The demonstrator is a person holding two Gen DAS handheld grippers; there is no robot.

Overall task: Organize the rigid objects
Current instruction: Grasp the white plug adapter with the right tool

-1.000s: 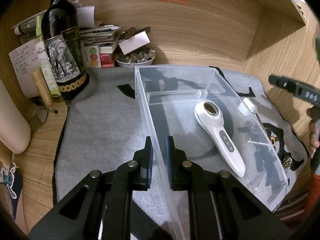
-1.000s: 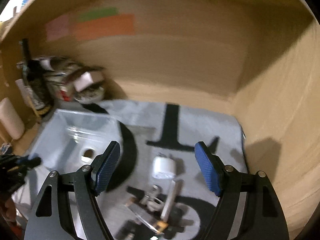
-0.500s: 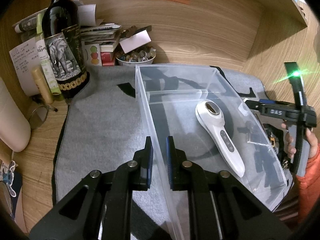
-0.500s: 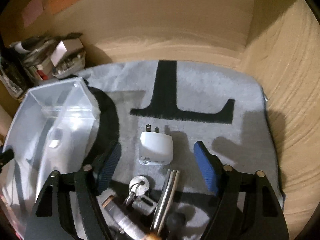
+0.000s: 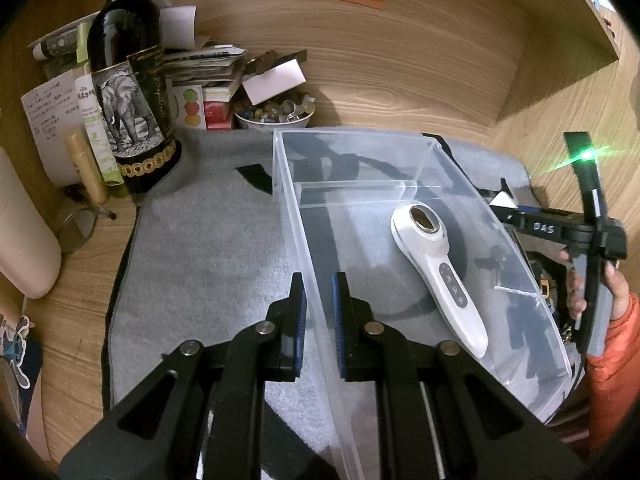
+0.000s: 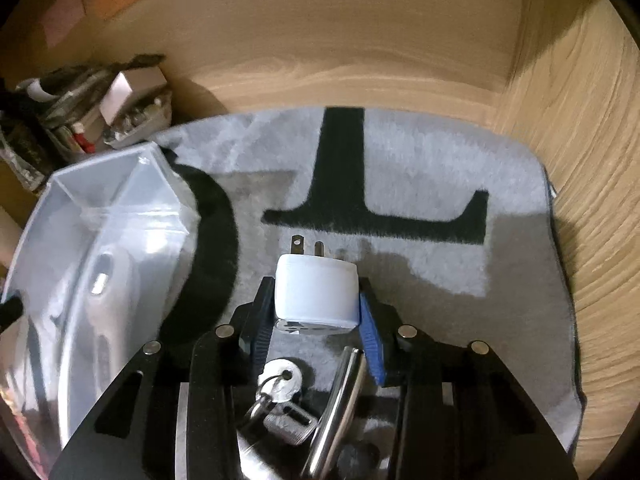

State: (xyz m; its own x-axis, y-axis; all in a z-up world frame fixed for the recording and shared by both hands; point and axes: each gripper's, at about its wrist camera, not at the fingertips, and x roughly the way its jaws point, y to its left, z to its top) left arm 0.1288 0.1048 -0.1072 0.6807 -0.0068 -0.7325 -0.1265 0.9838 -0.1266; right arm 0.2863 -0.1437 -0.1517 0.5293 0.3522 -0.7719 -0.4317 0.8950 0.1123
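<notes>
Gripping the white plug adapter (image 6: 316,294) with your right gripper (image 6: 318,312).
Your left gripper (image 5: 319,308) pinches the clear bin (image 5: 298,216) wall.

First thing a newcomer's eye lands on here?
Probably the white cube-shaped wall charger pinched in the right claw over the grey mat. Next, the left claw clamped on the near wall of the clear plastic bin, where a white handheld massager lies.

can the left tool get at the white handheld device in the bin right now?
Probably not as is. The left tool is clamped on the clear bin near wall. The white device lies uncovered under the open top, so releasing first should free the way.
</notes>
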